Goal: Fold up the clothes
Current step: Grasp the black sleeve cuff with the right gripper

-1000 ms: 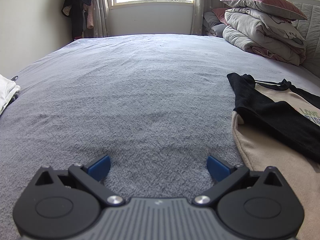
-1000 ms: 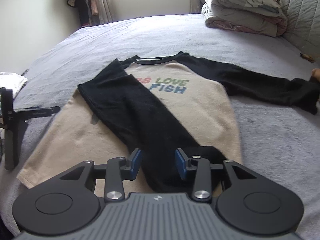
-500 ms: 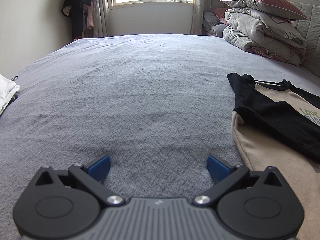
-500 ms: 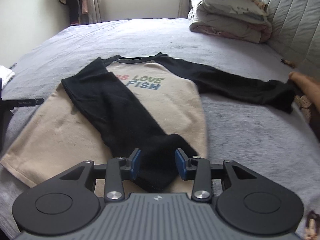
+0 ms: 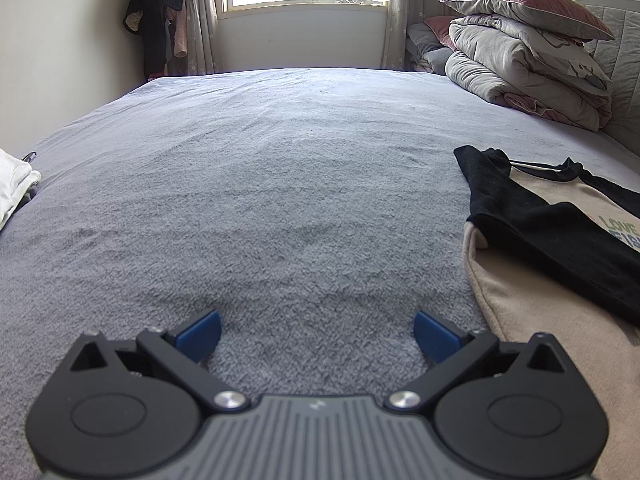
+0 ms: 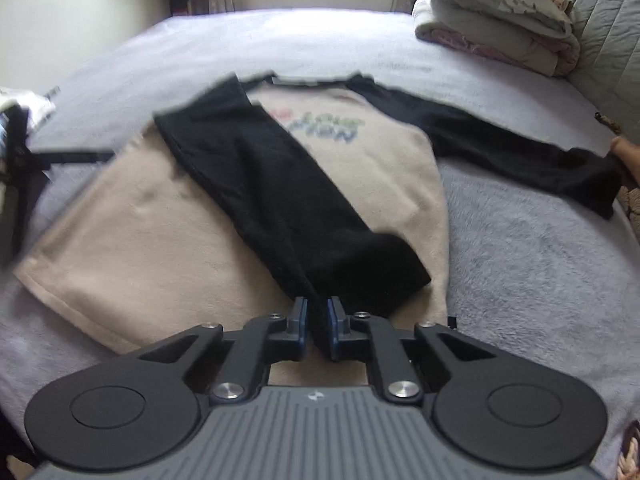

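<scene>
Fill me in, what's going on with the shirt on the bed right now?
A person is folding a beige shirt with black sleeves on the grey bed. One sleeve already lies folded across the shirt's front; the other sleeve is spread out to the side. The right gripper has just been closing, and its jaws now pinch the folded sleeve's cuff end. The left gripper is open over bare bedcover beside the shirt.

I counted one shirt with two black sleeves. At two o'clock one pile of bedding had one pillow on top. I had two claws: my left and my right.
</scene>
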Action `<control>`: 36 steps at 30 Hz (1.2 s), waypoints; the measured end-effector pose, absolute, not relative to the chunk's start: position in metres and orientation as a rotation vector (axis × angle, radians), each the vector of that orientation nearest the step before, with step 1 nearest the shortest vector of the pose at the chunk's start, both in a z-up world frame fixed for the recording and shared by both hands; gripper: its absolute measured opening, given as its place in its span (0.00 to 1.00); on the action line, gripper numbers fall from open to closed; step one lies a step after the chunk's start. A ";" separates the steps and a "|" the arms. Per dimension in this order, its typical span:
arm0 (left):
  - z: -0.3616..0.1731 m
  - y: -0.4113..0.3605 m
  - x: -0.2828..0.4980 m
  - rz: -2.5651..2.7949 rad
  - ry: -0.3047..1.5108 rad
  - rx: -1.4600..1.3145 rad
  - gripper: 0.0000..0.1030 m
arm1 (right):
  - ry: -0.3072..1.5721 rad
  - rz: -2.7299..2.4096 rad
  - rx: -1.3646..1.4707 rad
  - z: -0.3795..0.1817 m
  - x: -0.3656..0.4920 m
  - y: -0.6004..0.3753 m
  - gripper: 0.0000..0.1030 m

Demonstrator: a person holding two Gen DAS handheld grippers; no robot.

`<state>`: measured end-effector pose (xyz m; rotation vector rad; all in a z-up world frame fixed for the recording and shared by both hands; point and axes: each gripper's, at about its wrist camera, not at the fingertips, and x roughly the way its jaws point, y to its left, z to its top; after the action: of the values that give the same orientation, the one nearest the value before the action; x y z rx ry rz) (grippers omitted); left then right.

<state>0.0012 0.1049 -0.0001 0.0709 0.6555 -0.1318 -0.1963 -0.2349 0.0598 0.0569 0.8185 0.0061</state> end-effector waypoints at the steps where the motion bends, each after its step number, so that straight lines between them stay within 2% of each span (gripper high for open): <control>1: 0.000 0.105 0.001 -0.132 0.655 0.071 1.00 | 0.798 0.007 0.069 0.066 -0.201 -0.234 0.11; 6: 0.000 0.105 0.001 -0.132 0.656 0.071 1.00 | 0.832 0.079 0.097 0.074 -0.208 -0.228 0.13; 8: 0.000 0.105 0.001 -0.132 0.655 0.071 1.00 | 0.816 0.041 0.109 0.073 -0.204 -0.238 0.24; 10: 0.000 0.105 0.001 -0.132 0.655 0.071 1.00 | 0.787 -0.022 0.136 0.071 -0.197 -0.258 0.41; 11: 0.000 0.105 0.001 -0.132 0.655 0.071 1.00 | 0.793 -0.050 0.157 0.067 -0.190 -0.269 0.41; 18: 0.000 0.105 0.001 -0.132 0.655 0.071 1.00 | 0.860 -0.022 0.337 0.029 -0.164 -0.309 0.40; 20: 0.000 0.105 0.001 -0.132 0.656 0.071 1.00 | 0.845 -0.020 0.324 0.031 -0.168 -0.307 0.25; 21: 0.000 0.105 0.001 -0.132 0.656 0.071 1.00 | 0.834 -0.015 0.345 0.034 -0.171 -0.308 0.09; 30: 0.000 0.105 0.001 -0.132 0.656 0.071 1.00 | 0.718 -0.045 0.486 0.088 -0.217 -0.309 0.08; 36: 0.000 0.105 0.001 -0.132 0.656 0.071 1.00 | 0.813 -0.106 0.515 0.068 -0.206 -0.315 0.16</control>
<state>0.0010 0.1049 -0.0001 0.0711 0.6555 -0.1318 -0.2056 -0.3145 0.0681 0.5153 0.8132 -0.1057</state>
